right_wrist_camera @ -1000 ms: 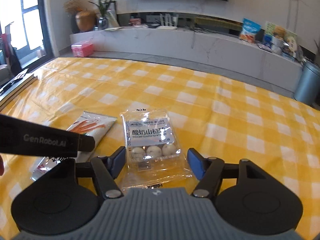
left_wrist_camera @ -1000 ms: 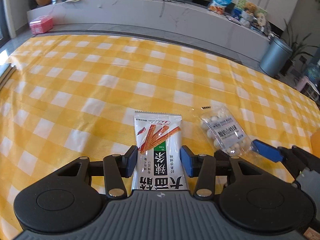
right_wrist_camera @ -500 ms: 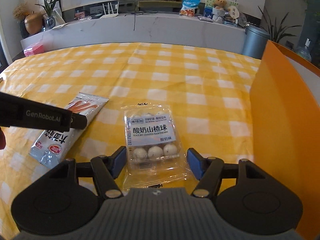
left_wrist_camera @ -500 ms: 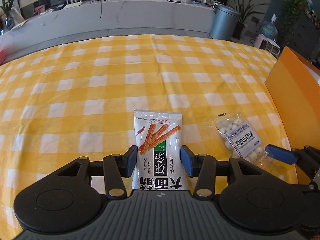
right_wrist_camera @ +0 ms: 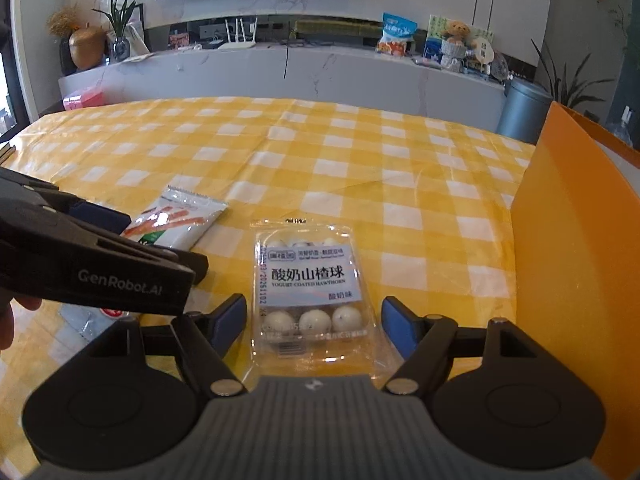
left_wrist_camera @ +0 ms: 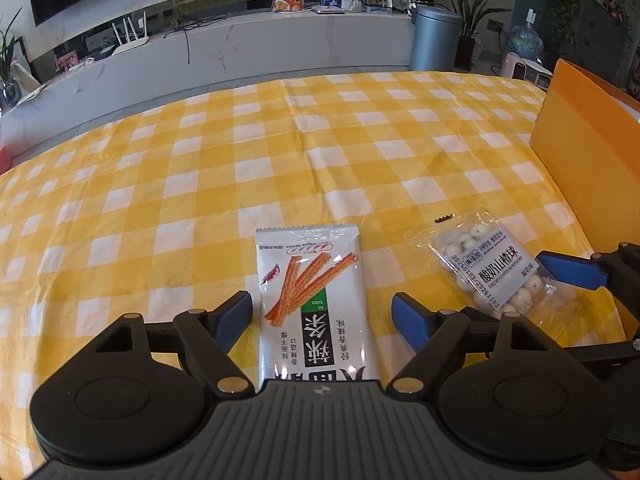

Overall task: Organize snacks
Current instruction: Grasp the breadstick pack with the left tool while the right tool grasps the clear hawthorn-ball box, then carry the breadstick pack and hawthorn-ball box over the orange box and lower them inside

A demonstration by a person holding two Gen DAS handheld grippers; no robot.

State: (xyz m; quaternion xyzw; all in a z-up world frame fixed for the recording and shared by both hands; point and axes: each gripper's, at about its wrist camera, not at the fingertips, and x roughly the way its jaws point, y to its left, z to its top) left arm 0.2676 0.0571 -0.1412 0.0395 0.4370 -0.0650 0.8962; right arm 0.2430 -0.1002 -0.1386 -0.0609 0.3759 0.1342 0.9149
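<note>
Left hand-held gripper (left_wrist_camera: 322,314) jaws just spread wide; I've let go of spicy-stick packet (left_wrist_camera: 314,300), lying flat on tabletop (left_wrist_camera: 240,168) between fingers. Right hand-held gripper (right_wrist_camera: 313,318) also widening, pads clear of hawthorn-ball pack (right_wrist_camera: 310,286) between them. Both snacks set beside orange box (right_wrist_camera: 576,264); release looks done.

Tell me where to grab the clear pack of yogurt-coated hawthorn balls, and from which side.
Pinch the hawthorn pack across its two long side edges, coming from its near short end. It lies flat on the tablecloth, already lengthwise between the right hand-held gripper's open pads, probably needing only a squeeze.
</note>
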